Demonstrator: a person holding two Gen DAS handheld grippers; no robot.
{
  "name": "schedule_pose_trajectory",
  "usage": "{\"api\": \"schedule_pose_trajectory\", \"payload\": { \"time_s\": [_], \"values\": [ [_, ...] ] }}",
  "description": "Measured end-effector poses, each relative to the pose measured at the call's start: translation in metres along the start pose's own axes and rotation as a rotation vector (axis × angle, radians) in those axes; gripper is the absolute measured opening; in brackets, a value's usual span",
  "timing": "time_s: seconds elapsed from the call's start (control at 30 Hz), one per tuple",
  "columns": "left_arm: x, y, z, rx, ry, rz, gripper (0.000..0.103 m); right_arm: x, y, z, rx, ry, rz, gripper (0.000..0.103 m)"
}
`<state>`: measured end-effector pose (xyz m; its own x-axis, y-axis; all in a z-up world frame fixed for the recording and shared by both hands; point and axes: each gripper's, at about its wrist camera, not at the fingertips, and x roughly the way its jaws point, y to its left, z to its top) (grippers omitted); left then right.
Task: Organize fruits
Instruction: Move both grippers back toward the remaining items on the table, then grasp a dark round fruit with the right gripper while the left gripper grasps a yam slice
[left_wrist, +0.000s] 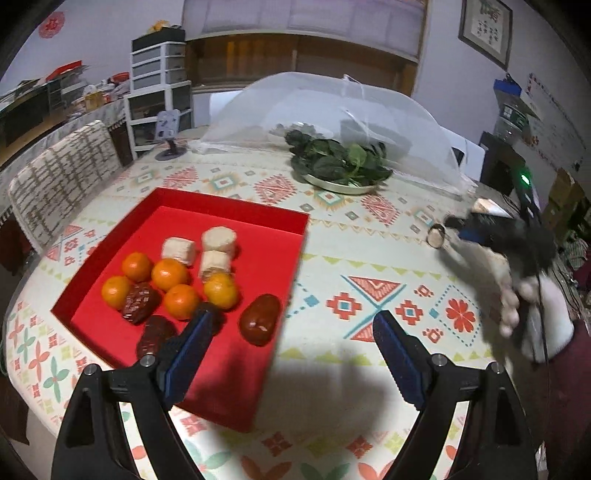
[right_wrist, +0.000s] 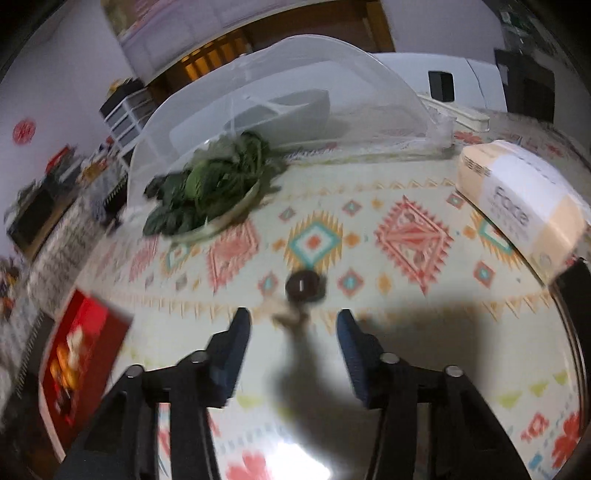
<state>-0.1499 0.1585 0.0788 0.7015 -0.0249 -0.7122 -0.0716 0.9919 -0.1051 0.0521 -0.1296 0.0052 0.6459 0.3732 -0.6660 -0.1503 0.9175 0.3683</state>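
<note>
A red tray (left_wrist: 225, 384) on the patterned tablecloth holds several small oranges (left_wrist: 170, 274), three pale cut chunks (left_wrist: 218, 238) and several dark red dates (left_wrist: 260, 319). My left gripper (left_wrist: 291, 326) hangs open over the tray's near right corner. Nothing is between its fingers, and its left finger hides part of one date. A small dark-skinned chunk (left_wrist: 436, 236) (right_wrist: 304, 284) lies on the cloth to the right of the tray. A hand holds my right gripper (right_wrist: 293, 326) (left_wrist: 452, 229) just behind that chunk. Its jaws stand apart with nothing between them. The red tray (right_wrist: 85, 362) shows blurred at left.
A dish of dark leafy greens (left_wrist: 340, 162) (right_wrist: 207, 192) stands at the back, in front of a white mesh food cover (left_wrist: 332, 107). A tissue pack (right_wrist: 517, 206) lies at the right. A patterned chair (left_wrist: 62, 177) stands by the table's left edge.
</note>
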Motion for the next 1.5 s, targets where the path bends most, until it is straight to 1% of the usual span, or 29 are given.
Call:
{"api": "schedule_pose_trajectory", "payload": {
  "time_s": [0.07, 0.2, 0.23, 0.3, 0.37, 0.53, 0.6, 0.67, 0.83, 0.97, 1.07, 1.2, 1.3, 1.33, 1.37, 1.4, 1.43, 1.47, 1.5],
  "values": [
    [0.003, -0.005, 0.001, 0.009, 0.009, -0.010, 0.088, 0.013, -0.001, 0.010, 0.017, 0.022, -0.003, 0.043],
    [0.007, -0.014, 0.004, 0.020, 0.020, -0.031, 0.088, 0.038, 0.001, 0.018, 0.012, 0.070, -0.053, 0.039],
    [0.008, -0.016, 0.005, 0.023, 0.021, -0.036, 0.088, 0.044, 0.002, 0.019, 0.007, 0.082, -0.063, 0.037],
    [0.012, -0.023, 0.009, 0.034, 0.026, -0.048, 0.088, 0.048, 0.002, 0.020, -0.002, 0.077, -0.073, 0.035],
    [0.016, -0.033, 0.013, 0.050, 0.030, -0.064, 0.088, 0.050, 0.003, 0.021, -0.014, 0.079, -0.082, 0.026],
    [0.031, -0.060, 0.027, 0.084, 0.044, -0.110, 0.088, 0.036, -0.008, 0.015, 0.002, 0.056, -0.033, 0.024],
    [0.046, -0.076, 0.035, 0.102, 0.054, -0.131, 0.088, 0.024, -0.011, 0.010, -0.005, 0.033, -0.036, 0.024],
    [0.063, -0.092, 0.043, 0.124, 0.066, -0.142, 0.088, 0.009, -0.016, 0.004, -0.009, 0.009, -0.023, 0.024],
    [0.116, -0.140, 0.062, 0.184, 0.117, -0.188, 0.088, -0.020, -0.036, -0.009, 0.025, -0.033, 0.030, 0.024],
    [0.148, -0.175, 0.072, 0.251, 0.101, -0.194, 0.087, -0.033, -0.054, -0.011, 0.068, -0.054, 0.083, 0.024],
    [0.167, -0.195, 0.078, 0.290, 0.099, -0.177, 0.087, -0.038, -0.061, -0.010, 0.092, -0.070, 0.117, 0.024],
    [0.184, -0.211, 0.081, 0.322, 0.108, -0.154, 0.087, -0.037, -0.063, -0.009, 0.095, -0.067, 0.151, 0.024],
    [0.194, -0.215, 0.080, 0.323, 0.117, -0.141, 0.086, -0.037, -0.062, -0.011, 0.089, -0.062, 0.163, 0.024],
    [0.197, -0.216, 0.079, 0.320, 0.123, -0.137, 0.079, -0.037, -0.061, -0.011, 0.088, -0.058, 0.169, 0.024],
    [0.199, -0.216, 0.079, 0.319, 0.130, -0.132, 0.067, -0.036, -0.061, -0.012, 0.090, -0.057, 0.172, 0.024],
    [0.202, -0.217, 0.077, 0.317, 0.141, -0.128, 0.058, -0.036, -0.061, -0.012, 0.091, -0.054, 0.176, 0.024],
    [0.205, -0.216, 0.076, 0.312, 0.151, -0.134, 0.048, -0.035, -0.061, -0.012, 0.092, -0.053, 0.177, 0.024],
    [0.204, -0.216, 0.076, 0.308, 0.134, -0.143, 0.033, -0.034, -0.061, -0.013, 0.094, -0.052, 0.177, 0.024],
    [0.203, -0.217, 0.076, 0.308, 0.129, -0.140, 0.030, -0.034, -0.062, -0.013, 0.096, -0.050, 0.178, 0.024]
  ]
}}
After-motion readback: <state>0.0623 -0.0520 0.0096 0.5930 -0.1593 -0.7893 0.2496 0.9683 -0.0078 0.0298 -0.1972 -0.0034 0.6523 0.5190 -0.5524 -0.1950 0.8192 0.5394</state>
